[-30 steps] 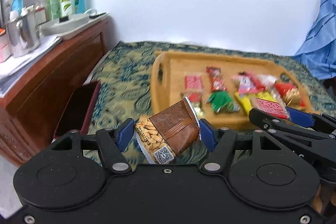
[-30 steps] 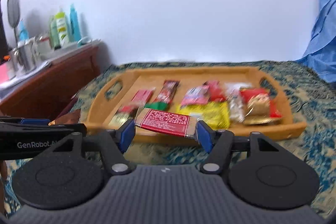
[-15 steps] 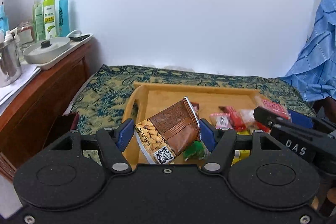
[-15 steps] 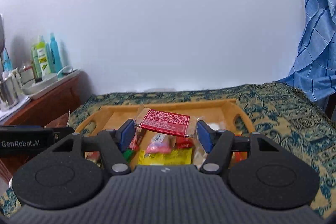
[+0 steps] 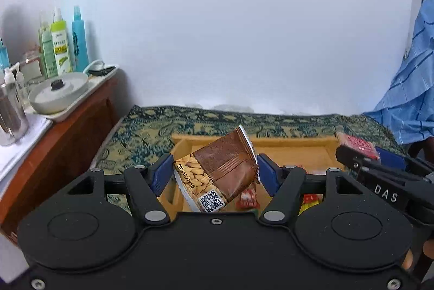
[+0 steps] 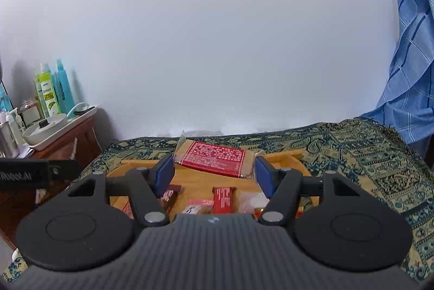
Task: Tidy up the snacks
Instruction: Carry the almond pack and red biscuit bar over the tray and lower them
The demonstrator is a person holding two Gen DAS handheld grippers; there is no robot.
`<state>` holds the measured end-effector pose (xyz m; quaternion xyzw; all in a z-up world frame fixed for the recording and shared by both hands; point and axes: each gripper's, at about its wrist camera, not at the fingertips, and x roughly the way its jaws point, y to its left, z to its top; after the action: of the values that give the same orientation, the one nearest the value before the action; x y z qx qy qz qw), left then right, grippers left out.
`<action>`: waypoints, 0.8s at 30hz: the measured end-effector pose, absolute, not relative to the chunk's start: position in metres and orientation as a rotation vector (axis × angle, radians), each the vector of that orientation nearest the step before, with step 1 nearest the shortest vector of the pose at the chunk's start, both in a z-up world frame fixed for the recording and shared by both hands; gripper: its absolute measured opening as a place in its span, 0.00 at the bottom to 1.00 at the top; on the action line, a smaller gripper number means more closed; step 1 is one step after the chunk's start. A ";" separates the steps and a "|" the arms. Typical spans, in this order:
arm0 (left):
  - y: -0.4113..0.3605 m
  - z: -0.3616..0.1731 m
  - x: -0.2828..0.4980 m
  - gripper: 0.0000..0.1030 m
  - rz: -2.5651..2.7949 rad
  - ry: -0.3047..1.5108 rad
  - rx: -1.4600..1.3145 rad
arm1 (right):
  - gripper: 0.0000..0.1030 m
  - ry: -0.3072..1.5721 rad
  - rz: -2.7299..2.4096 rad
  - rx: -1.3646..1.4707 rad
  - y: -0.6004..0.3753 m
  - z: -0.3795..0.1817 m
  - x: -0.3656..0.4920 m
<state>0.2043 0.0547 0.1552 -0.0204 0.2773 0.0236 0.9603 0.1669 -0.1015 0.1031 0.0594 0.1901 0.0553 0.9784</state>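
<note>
My left gripper (image 5: 215, 172) is shut on a brown peanut packet (image 5: 217, 173) with a QR code, held above the near left part of the wooden tray (image 5: 293, 143). My right gripper (image 6: 214, 172) is shut on a flat biscuit pack with a red label (image 6: 214, 159), held over the tray (image 6: 190, 177). The right gripper also shows at the right of the left wrist view (image 5: 377, 176). Several wrapped snacks (image 6: 223, 199) lie in the tray below, mostly hidden by the gripper bodies.
The tray rests on a blue-and-gold patterned cloth (image 6: 366, 162). A wooden side cabinet (image 5: 59, 138) at the left carries bottles (image 5: 61, 45), a white lidded dish (image 5: 58, 91) and a steel cup. A blue checked garment (image 6: 412, 45) hangs at the right. A white wall is behind.
Both grippers have moved forward over the tray with their snacks still held. The tray's near rim and most snacks have slid under the gripper bodies.
</note>
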 end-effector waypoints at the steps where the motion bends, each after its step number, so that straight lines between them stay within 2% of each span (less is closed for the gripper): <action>1: 0.055 0.161 0.205 0.63 0.051 0.554 -0.039 | 0.65 0.383 0.113 0.117 -0.103 0.105 0.168; 12: 0.052 0.203 0.244 0.63 0.034 0.585 -0.081 | 0.65 0.416 0.145 0.083 -0.121 0.126 0.195; 24: 0.039 0.137 0.312 0.63 0.043 0.716 -0.066 | 0.65 0.570 0.176 0.095 -0.137 0.104 0.253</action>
<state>0.3115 0.0390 0.1369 -0.0321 0.3505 0.0211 0.9358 0.2530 -0.1370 0.1037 0.0468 0.2808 0.0865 0.9547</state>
